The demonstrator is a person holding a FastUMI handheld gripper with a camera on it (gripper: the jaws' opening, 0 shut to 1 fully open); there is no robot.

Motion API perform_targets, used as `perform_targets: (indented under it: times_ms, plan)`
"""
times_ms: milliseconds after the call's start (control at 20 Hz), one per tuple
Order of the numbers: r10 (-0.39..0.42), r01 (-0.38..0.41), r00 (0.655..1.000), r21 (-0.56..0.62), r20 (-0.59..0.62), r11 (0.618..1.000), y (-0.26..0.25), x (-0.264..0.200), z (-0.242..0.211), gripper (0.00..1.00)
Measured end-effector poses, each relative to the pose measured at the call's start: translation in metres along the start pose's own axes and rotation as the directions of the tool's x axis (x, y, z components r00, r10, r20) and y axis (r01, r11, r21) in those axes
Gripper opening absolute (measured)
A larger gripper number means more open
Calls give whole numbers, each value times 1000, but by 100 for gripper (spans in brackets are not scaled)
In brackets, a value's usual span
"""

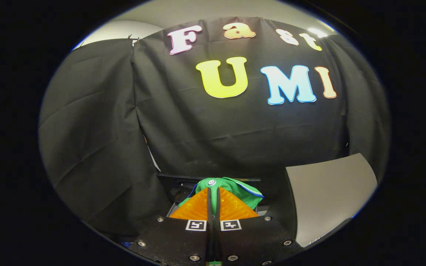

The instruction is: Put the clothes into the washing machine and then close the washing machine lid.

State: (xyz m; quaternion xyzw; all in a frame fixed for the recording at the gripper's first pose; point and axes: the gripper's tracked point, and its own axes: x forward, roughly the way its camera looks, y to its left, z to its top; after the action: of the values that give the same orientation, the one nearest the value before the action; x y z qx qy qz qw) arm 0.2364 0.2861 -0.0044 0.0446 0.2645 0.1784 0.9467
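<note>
At the bottom centre of the frame the tongs [213, 192] are closed, their two fingers pinching a green garment [235, 188] that bunches around and beyond the tips. Behind it lies a dark opening [176, 186], and a grey panel [327, 192] stands at lower right.

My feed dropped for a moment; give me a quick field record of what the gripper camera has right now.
gripper: fingers nearly together, pinching green fabric
held item: green garment with a blue-and-white trim, bunched at and just beyond the fingertips
below garment: dark machine opening, interior not discernible
beside the fingers: grey flat panel, possibly the lid, raised
backdrop: black cloth wall
task status: garment not yet released; lid not closed
</note>
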Motion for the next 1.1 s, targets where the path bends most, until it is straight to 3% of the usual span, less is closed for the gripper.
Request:
perform_targets:
  times_ms: [500,1100]
  plan:
    - [13,-16,996,-41,-85,999,33,40,-61,0]
    - [-19,5,983,-78,-180,997,35,82,-143,0]
